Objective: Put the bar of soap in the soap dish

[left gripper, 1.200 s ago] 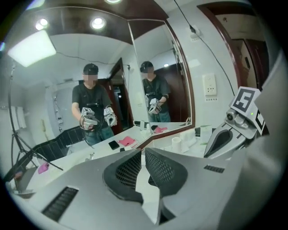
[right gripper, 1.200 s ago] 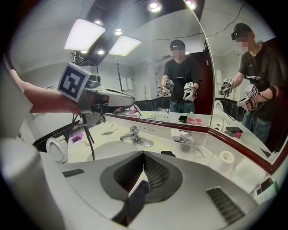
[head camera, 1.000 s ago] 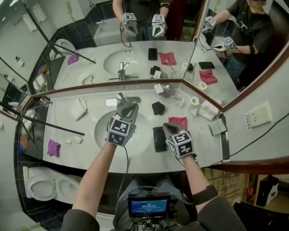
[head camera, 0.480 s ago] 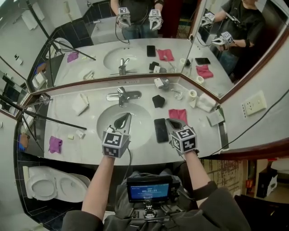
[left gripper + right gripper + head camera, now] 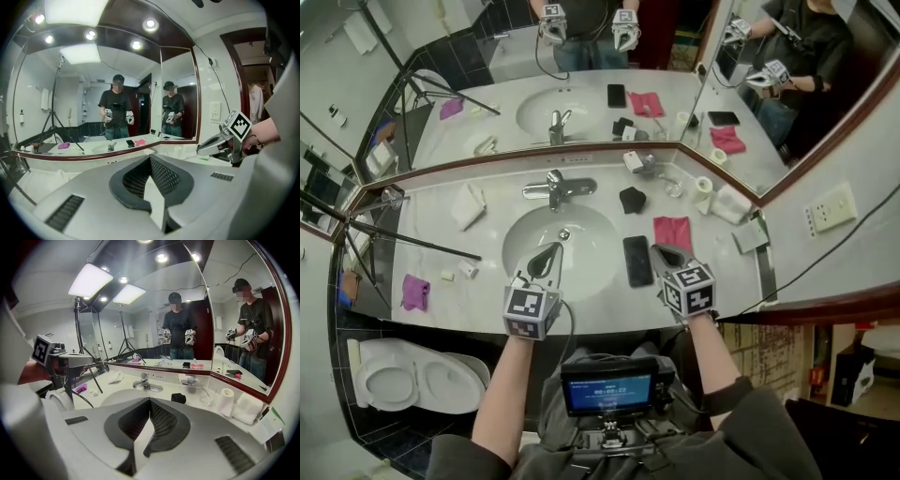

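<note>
Two small white pieces, perhaps the soap (image 5: 467, 269), lie on the counter left of the basin, also in the right gripper view (image 5: 95, 393). A clear glass dish (image 5: 672, 187), possibly the soap dish, stands behind the pink cloth, near the mirror. My left gripper (image 5: 552, 250) hovers over the basin's front rim, shut and empty; its closed tips (image 5: 150, 159) aim at the mirror. To the right of the black phone is my right gripper (image 5: 657, 250), shut with nothing in it (image 5: 149, 401). Each gripper shows in the other's view.
The faucet (image 5: 555, 186) stands behind the sink basin (image 5: 581, 234). A black phone (image 5: 637, 260), pink cloth (image 5: 672, 231), black object (image 5: 631, 200), paper roll (image 5: 704, 185) and folded towel (image 5: 731, 203) lie right. A white cloth (image 5: 469, 204), purple cloth (image 5: 414, 292) and tripod legs are left.
Both grippers have drawn back toward the counter's front edge. The left one came furthest, from near the faucet to the basin's front rim. Both stayed shut.
</note>
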The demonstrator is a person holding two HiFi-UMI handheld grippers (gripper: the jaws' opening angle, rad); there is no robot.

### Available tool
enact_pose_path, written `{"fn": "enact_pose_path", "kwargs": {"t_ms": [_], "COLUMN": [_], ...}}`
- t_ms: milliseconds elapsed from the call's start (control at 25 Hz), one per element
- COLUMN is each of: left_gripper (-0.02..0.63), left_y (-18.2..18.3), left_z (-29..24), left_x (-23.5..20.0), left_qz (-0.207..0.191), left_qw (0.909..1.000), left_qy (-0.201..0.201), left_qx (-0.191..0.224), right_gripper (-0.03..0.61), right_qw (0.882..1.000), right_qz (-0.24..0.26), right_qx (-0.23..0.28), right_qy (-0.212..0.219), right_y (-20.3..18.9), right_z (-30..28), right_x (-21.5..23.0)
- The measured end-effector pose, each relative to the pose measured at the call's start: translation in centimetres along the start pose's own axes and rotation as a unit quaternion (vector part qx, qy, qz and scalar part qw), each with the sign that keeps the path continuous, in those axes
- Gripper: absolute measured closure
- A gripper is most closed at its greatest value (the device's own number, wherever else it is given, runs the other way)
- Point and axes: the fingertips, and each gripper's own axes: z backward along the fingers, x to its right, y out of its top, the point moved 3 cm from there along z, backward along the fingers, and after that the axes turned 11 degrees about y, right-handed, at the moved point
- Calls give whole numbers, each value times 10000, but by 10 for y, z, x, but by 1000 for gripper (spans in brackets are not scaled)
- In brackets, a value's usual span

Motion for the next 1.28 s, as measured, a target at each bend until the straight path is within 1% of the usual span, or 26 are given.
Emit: {"fn": "enact_pose_path", "kwargs": {"t_ms": [160,280,400,480,600,760,840,920,1000,1080,1160,1280], "left_gripper": [614,614,614,614,614,614,614,614,614,614,614,614], "left_y": [-2,-9,-15,-16,-13,-5,-8,-13,-13,-7,-7,-13], "left_z": [10,15,22,22,25,28,29,30,36,38,36,35], "left_x": [-3,-12,-20,-27,-35,-45,-57,-76,-91,-105,-123,-147], "left_qz": [81,-78,-10,-34,-12,46,36,-37,-7,6,-112,-407], "left_qw": [9999,9999,9996,9995,9997,9999,9999,9998,9998,10000,9998,9982], "left_qy": [-58,-119,-280,-303,-257,-99,13,142,154,7,-142,-444], "left_qx": [12,14,-40,-34,-39,-74,-100,-152,-131,-43,13,74], "right_gripper": [558,558,558,558,558,558,558,558,558,558,558,558], "right_qw": [10000,9998,9994,9991,9990,9990,9991,9988,9981,9978,9966,9922], "right_qz": [-67,-156,-256,-320,-409,-408,-342,-389,-497,-495,-534,-860], "right_qx": [-5,77,111,131,99,160,204,282,356,434,530,643], "right_qy": [-33,-135,-216,-225,-120,102,133,101,37,-108,-324,-633], "right_y": [-5,-8,-14,-15,-22,-18,-13,-7,-4,2,5,-2], "right_z": [4,6,5,1,-8,-21,-31,-39,-41,-46,-57,-75], "right_x": [-6,-15,-32,-40,-51,-53,-53,-58,-70,-80,-89,-118]}}
